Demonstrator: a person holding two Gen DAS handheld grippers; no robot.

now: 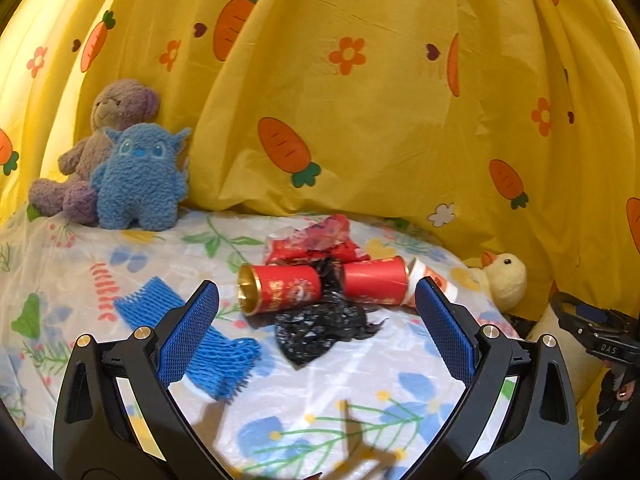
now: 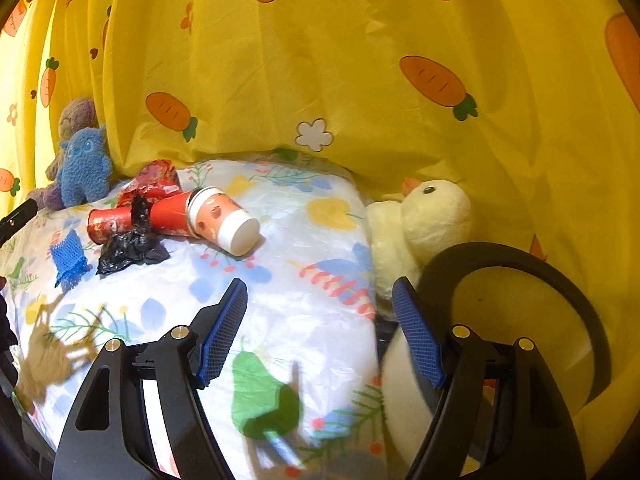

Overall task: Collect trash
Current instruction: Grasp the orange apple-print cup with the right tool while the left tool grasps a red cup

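Note:
A heap of trash lies on the floral sheet. It holds a red can with a gold rim [image 1: 280, 288], a red cup [image 1: 376, 280], a crumpled black bag [image 1: 320, 328], a red wrapper [image 1: 316, 240] and a blue foam net [image 1: 188, 332]. My left gripper [image 1: 316, 284] is open just short of the can and bag, with nothing between its fingers. In the right wrist view the same can [image 2: 110, 222], red cup [image 2: 172, 214], black bag [image 2: 128, 248] and a printed paper cup [image 2: 224, 220] lie far off at upper left. My right gripper [image 2: 320, 284] is open and empty over the sheet.
A white bin with a black rim [image 2: 520, 256] stands at the right, just beyond the right finger. A yellow duck plush [image 2: 424, 220] sits beside it. A blue plush [image 1: 140, 180] and a purple bear [image 1: 116, 108] lean on the yellow carrot-print curtain [image 1: 360, 100] behind the bed.

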